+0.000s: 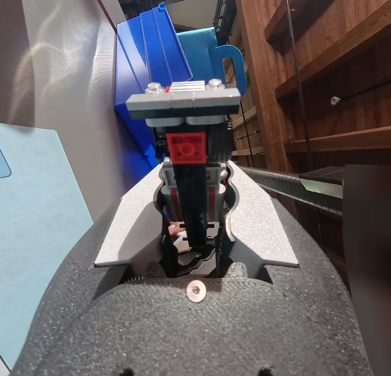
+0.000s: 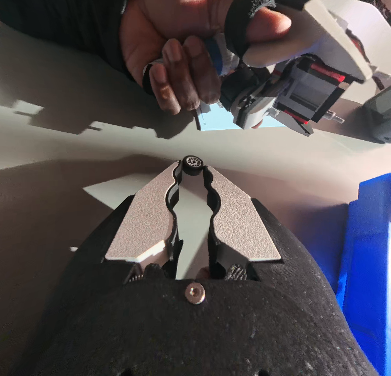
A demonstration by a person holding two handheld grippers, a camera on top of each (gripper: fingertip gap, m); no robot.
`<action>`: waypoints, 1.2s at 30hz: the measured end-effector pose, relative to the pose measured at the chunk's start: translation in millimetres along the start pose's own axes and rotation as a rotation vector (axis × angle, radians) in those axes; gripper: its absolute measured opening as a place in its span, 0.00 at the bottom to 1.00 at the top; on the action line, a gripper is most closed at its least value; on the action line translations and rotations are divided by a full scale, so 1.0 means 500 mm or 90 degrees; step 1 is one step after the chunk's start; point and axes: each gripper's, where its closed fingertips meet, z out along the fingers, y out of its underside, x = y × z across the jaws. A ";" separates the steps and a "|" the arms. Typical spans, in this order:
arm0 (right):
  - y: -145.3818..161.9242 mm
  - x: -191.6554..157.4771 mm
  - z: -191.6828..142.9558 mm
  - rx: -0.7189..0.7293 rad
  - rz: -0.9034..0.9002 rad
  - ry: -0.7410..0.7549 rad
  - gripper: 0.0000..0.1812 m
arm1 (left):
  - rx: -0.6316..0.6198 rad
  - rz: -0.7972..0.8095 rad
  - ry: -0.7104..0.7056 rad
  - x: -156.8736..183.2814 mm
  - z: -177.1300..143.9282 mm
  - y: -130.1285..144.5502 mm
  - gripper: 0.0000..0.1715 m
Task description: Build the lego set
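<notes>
The small wheel [image 2: 192, 166] sits pinched at the very tips of my right gripper [image 2: 192, 168], its silver spoked hub facing the camera, so its axle line points back along the fingers toward me. The table [image 2: 232, 145] lies pale behind it.

From that wheel, the car body [image 2: 283, 95] lies up at about one o'clock in the right wrist view, well apart from the wheel, with a bare axle pin [image 2: 335, 117] poking out at its lower right end. I judge that pin to be the target: the wheel's hub hole has to be turned to line up with it, and just now the two axes do not look aligned.

The car's long axis runs along the fingers of my left gripper [image 1: 194, 171], which is closed on its grey and black middle; the front bumper with two clear studs sticks out at twelve o'clock in the left wrist view. A tyre [image 1: 220, 145] already shows on the car's right side there.

The person's hand [image 2: 179, 55] grips the left tool just beside the car. A blue bin [image 1: 148, 74] stands beyond, a light blue booklet [image 1: 31, 186] at nine o'clock
</notes>
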 end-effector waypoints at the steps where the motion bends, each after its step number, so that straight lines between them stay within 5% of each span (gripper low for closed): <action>1: 0.002 0.005 -0.003 -0.001 0.008 0.004 0.12 | -0.001 0.000 0.000 0.000 0.000 0.000 0.31; 36: 0.019 0.044 0.052 -0.096 0.007 0.092 0.14 | -0.044 -0.023 -0.040 -0.020 0.001 0.020 0.31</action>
